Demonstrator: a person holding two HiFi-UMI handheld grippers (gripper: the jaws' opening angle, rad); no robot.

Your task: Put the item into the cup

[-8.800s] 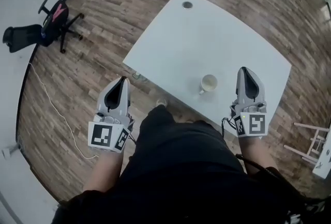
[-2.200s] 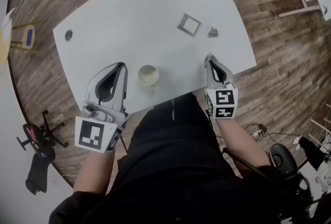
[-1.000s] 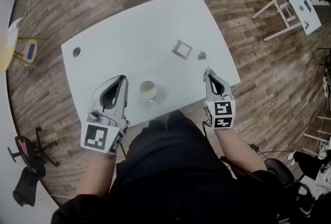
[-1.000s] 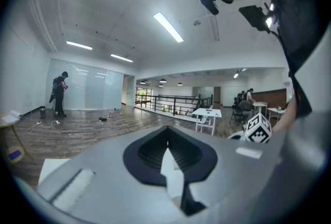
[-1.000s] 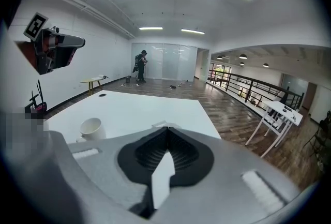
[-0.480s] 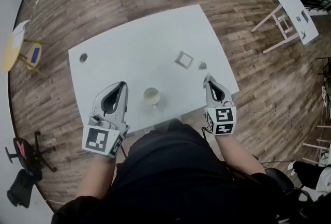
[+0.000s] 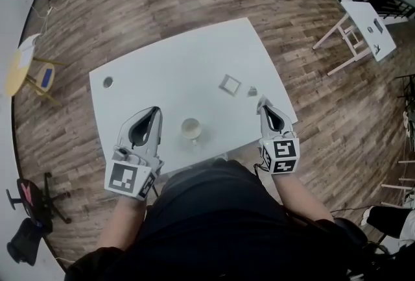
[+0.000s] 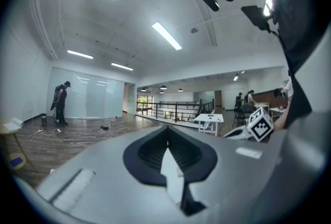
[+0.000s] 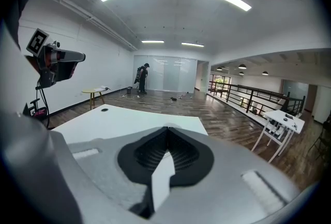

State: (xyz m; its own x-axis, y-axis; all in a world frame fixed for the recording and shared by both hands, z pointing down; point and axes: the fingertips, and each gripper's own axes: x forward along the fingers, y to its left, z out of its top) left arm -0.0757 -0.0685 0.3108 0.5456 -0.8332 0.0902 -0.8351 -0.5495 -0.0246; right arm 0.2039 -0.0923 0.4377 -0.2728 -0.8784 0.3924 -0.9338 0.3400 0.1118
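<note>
A pale cup [image 7: 190, 130] stands upright near the front edge of the white table [image 7: 175, 59]. A small square white-and-grey item [image 7: 229, 85] and a smaller grey piece [image 7: 252, 91] lie on the table to the cup's right. My left gripper [image 7: 155, 109] hovers just left of the cup, shut and empty. The right gripper [image 7: 261, 102] is by the table's right front corner, near the grey piece, with nothing held. In the left gripper view the left gripper [image 8: 166, 128] has its jaws together; in the right gripper view the right gripper [image 9: 166, 128] is likewise shut above the table [image 9: 129, 120].
A round hole [image 7: 107, 82] sits in the table's far left corner. Wooden floor surrounds the table. A white trestle table [image 7: 364, 21] stands at the right, a small yellow table [image 7: 23, 59] at the left, an office chair [image 7: 26, 234] at the lower left. A person [image 9: 141, 79] stands far off.
In the head view the table has shrunk and slid slightly up and right. Both grippers keep their places by its front edge, still shut and empty.
</note>
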